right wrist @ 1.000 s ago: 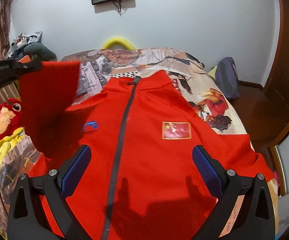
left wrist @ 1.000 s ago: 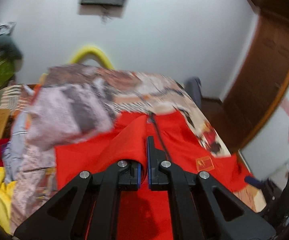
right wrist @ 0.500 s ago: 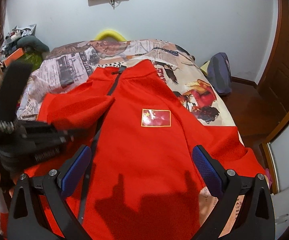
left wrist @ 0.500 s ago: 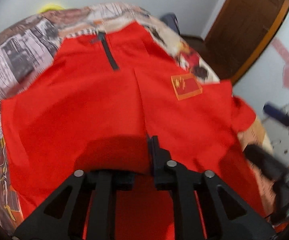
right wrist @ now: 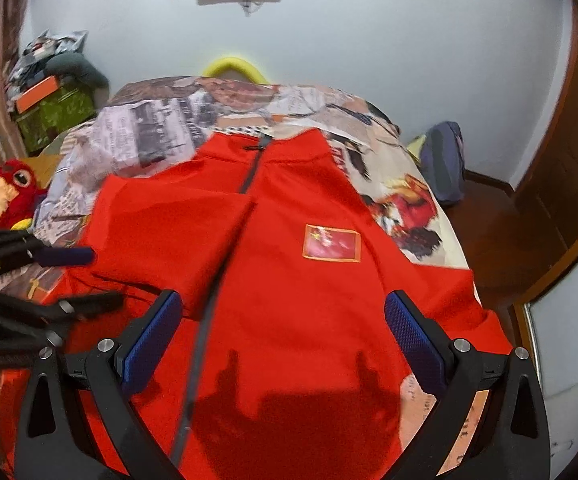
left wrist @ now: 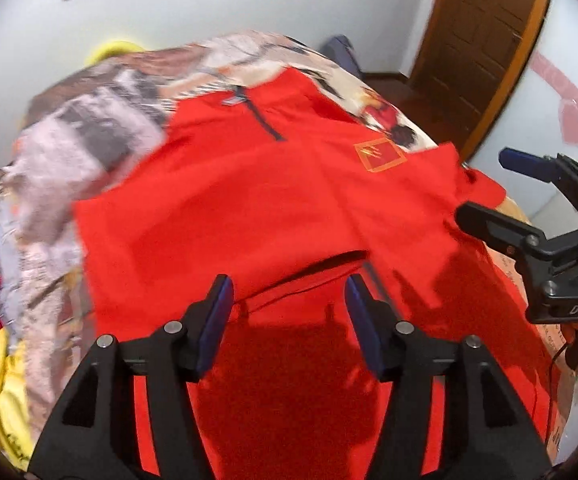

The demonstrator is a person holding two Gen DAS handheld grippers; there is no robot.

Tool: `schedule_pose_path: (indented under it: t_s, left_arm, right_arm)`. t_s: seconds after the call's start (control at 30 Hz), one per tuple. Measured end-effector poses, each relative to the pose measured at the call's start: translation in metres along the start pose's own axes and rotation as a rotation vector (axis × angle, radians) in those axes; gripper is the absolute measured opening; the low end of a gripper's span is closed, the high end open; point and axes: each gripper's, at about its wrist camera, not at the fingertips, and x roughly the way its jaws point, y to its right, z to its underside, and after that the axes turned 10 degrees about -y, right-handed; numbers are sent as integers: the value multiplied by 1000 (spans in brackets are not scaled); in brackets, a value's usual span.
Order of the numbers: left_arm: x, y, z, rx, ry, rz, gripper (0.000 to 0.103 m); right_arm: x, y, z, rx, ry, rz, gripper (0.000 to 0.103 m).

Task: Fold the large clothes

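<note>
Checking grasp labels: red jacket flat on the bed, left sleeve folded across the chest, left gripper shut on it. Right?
Not quite: the left gripper is open, jaws spread and holding nothing, as the left wrist view shows. The red jacket does lie on the bed, sleeve folded across.

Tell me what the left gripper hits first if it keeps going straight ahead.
Probably the sleeve folded across the red zip-up jacket: the open left gripper points down at that fold's edge, though the blur leaves depth unclear.

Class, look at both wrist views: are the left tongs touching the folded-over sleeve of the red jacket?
Apart. In the left wrist view the left tongs are open with nothing between their pads, and the folded sleeve of the red jacket lies beyond the tips.
</note>
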Motion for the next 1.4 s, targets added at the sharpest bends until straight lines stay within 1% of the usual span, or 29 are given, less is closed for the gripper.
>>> schedule_pose_path:
  t_s: [0.13,0.23,0.33,0.43,0.47,0.53,0.57,0.63,0.7,0.73,0.77,0.8,0.9,1.03,1.13,1.2,1.23,1.27,1.33,1.4]
  left_arm:
    - [-21,-46,14,-63,20,-91,58]
    - [-25,-82,30,-123,14,-125,58]
    - [-20,-113,46,-173,-8,-158,58]
    - [-8,-134,59,-198,-35,-183,58]
    - [-4,-140,64,-202,-42,-190,58]
    - [6,-147,71,-207,-59,-200,58]
    - [12,-151,74,-208,-69,-203,58]
    - [24,-157,81,-209,-92,-204,58]
    - [34,-160,86,-208,-111,-198,58]
    - [40,-162,87,-209,-122,-191,58]
    - [45,-164,88,-210,-130,-181,58]
    - [49,-164,88,-211,-135,-169,58]
    - [61,-165,89,-215,-149,-131,58]
    - [75,-170,88,-236,-165,-104,58]
    - [82,-174,86,-264,-171,-85,58]
    - [87,-176,86,-280,-179,-76,58]
    - [89,-177,86,-286,-177,-77,59]
    - [89,-177,86,-288,-175,-78,59]
    - [90,-177,84,-295,-175,-75,59]
    - [91,-179,83,-317,-179,-62,60]
  right_arm:
    - [1,-27,-7,-70,8,7,101]
    - [9,-55,-13,-151,-1,3,101]
    - [23,-77,-18,-217,-23,-30,100]
    - [47,-101,-23,-259,-79,-56,99]
    - [61,-111,-26,-278,-110,-69,99]
    - [75,-124,-27,-296,-143,-74,98]
    - [86,-133,-29,-311,-163,-82,97]
    - [96,-146,-29,-337,-188,-88,90]
    - [111,-162,-29,-386,-225,-94,77]
    - [113,-167,-28,-401,-234,-94,73]
    - [119,-176,-27,-432,-247,-92,66]
    - [122,-182,-26,-459,-253,-86,64]
    - [131,-198,-24,-531,-238,-48,64]
    - [147,-211,-26,-565,-251,-27,63]
    - [157,-218,-27,-588,-244,-8,50]
    - [157,-219,-28,-594,-228,-10,29]
    - [156,-217,-30,-586,-217,-2,21]
    - [153,-214,-32,-573,-212,-6,9]
    - [145,-204,-38,-525,-198,-39,8]
    - [134,-193,-46,-482,-163,-37,8]
